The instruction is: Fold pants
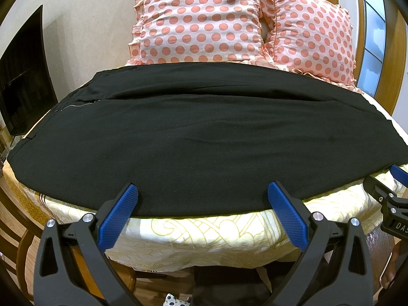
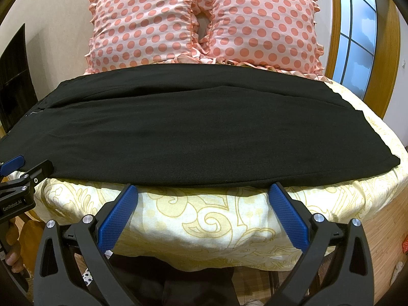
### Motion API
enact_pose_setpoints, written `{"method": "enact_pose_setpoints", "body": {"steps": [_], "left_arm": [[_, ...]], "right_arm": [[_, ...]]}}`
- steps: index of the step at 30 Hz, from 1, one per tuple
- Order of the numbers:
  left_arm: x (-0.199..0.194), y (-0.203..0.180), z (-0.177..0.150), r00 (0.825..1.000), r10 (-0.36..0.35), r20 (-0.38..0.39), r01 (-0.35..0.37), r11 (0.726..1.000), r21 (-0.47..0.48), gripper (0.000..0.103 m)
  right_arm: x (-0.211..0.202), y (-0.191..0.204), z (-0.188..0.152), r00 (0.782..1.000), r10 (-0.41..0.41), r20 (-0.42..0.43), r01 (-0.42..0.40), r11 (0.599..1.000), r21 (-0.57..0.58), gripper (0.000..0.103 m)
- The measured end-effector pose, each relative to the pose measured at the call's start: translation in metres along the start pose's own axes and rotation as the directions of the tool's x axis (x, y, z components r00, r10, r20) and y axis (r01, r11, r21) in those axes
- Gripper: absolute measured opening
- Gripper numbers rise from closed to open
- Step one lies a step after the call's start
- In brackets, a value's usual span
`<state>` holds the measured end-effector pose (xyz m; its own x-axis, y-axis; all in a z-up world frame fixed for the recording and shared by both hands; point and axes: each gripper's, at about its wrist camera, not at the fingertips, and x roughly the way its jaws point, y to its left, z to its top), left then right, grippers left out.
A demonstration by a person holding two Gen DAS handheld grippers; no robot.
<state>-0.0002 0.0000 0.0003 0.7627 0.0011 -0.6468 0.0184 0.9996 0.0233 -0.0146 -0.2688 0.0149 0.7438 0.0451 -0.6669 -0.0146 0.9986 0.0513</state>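
Black pants [image 1: 204, 137] lie flat across the bed, spread sideways, with the zipper and waist at the left; they also show in the right wrist view [image 2: 193, 130]. My left gripper [image 1: 202, 191] is open, its blue fingertips at the pants' near edge, over the left half. My right gripper [image 2: 204, 191] is open, its tips just short of the near edge, over the right half. The right gripper shows at the right edge of the left wrist view [image 1: 392, 193]; the left gripper shows at the left edge of the right wrist view [image 2: 17, 178]. Both are empty.
The bed has a cream sheet with a yellow pattern [image 1: 204, 237], [image 2: 209, 224]. Two pink polka-dot pillows [image 1: 199, 20] [image 2: 262, 23] stand behind the pants. A dark screen [image 1: 23, 81] is at the left, a window [image 2: 357, 30] at the right.
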Motion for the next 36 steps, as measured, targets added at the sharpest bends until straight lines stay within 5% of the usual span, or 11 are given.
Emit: {"method": "enact_pose_setpoints", "body": {"steps": [36], "left_arm": [[0.0028,-0.0011,0.0066,1.000,-0.001,-0.020,0.001,1.000,0.000,0.101]], "right_arm": [[-0.0022,-0.0023,-0.0038,1.000,0.008,0.022,-0.008,1.000,-0.008,0.102]]}}
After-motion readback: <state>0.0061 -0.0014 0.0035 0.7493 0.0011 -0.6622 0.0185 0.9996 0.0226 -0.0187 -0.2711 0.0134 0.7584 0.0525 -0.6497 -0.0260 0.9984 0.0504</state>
